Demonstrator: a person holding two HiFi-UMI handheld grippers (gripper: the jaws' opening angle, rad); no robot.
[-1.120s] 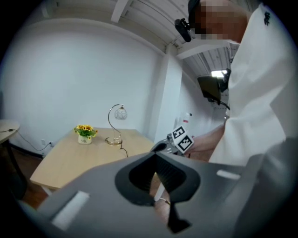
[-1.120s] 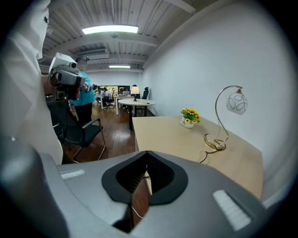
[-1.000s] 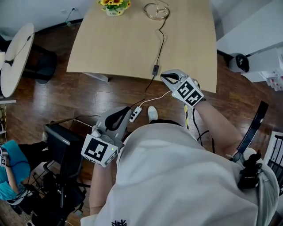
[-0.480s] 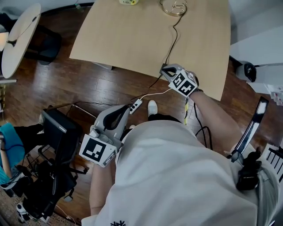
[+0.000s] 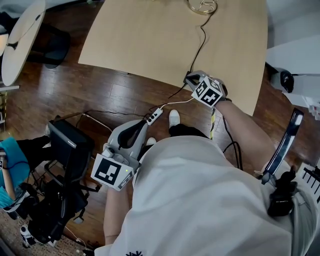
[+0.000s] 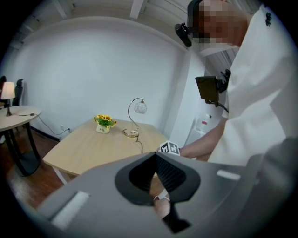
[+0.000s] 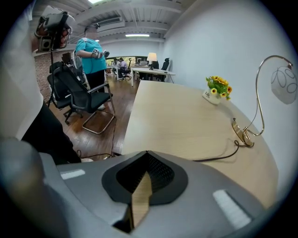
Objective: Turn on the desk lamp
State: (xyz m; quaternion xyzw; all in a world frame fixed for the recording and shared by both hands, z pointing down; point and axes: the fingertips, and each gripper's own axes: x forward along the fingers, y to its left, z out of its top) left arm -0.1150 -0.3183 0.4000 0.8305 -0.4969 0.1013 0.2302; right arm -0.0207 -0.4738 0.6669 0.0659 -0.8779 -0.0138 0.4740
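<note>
The desk lamp has a thin gold arched stem and a round shade, and it stands at the far side of the light wooden table. Only its base shows in the head view. Its black cord runs down the table to the near edge. My right gripper is shut and empty, and its tips hover over the cord at that edge. I cannot make out a switch on the cord there. My left gripper is also shut and empty, held low over the floor by my body. The left gripper view shows the lamp far ahead.
A pot of yellow flowers sits near the lamp. A white power strip with cables lies on the wood floor under the table edge. A round side table and black chair are on the left. A person in teal stands beyond.
My right gripper has moved forward over the table's near edge, above the cord. The head view has shifted, so the lamp base now sits at the top border. The left gripper has barely moved.
</note>
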